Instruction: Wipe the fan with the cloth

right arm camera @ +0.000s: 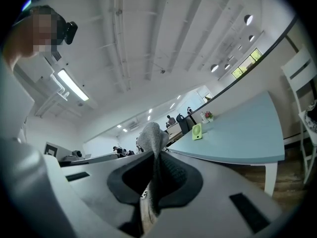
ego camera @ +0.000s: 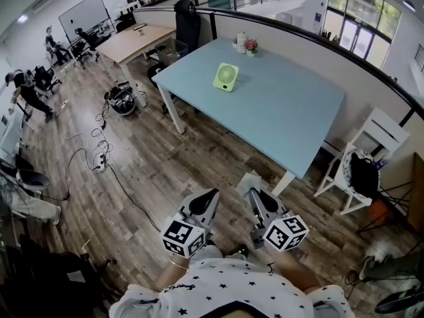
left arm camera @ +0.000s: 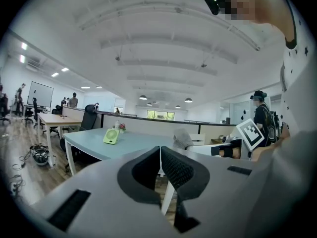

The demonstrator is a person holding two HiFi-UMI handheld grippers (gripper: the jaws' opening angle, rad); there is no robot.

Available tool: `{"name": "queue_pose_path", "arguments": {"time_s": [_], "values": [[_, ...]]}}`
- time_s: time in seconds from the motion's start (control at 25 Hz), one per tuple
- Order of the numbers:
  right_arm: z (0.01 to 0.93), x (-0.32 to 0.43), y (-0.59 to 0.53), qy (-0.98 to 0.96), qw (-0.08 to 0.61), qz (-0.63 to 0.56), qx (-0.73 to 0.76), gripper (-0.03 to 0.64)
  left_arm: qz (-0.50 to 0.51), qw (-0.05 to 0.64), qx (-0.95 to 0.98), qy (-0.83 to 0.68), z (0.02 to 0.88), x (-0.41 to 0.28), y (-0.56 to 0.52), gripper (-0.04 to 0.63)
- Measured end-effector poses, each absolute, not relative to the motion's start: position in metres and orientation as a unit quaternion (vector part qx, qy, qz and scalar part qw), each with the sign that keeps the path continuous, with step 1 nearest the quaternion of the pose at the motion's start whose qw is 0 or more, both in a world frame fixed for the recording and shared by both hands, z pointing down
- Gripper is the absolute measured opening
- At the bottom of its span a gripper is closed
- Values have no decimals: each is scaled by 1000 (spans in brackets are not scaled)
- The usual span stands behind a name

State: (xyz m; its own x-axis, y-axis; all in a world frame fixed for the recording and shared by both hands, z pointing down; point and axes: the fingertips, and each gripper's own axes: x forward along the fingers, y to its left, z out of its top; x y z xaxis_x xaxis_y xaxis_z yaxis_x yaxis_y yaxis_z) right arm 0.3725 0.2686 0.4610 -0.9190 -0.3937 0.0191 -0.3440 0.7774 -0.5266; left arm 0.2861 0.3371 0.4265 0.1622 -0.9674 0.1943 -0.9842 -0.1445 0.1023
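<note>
We find the left gripper (ego camera: 207, 203) held low in front of the person, short of the table (ego camera: 291, 111), its jaws pressed together with nothing between them. The fan (ego camera: 226, 77) stands upright on the table towards its far corner, near the left edge and well apart from both grippers. The right gripper (ego camera: 257, 197), level with the left, has its jaws clamped on the grey cloth (right arm camera: 151, 137), a fold of which stands up past the tips.
</note>
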Motion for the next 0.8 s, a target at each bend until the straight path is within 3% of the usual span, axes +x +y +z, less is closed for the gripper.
{"name": "queue_pose_path", "arguments": {"time_s": [0.8], "values": [[469, 323, 199, 938, 29, -271, -214, 25, 13, 105, 757, -644, 436, 226, 265, 32]]}}
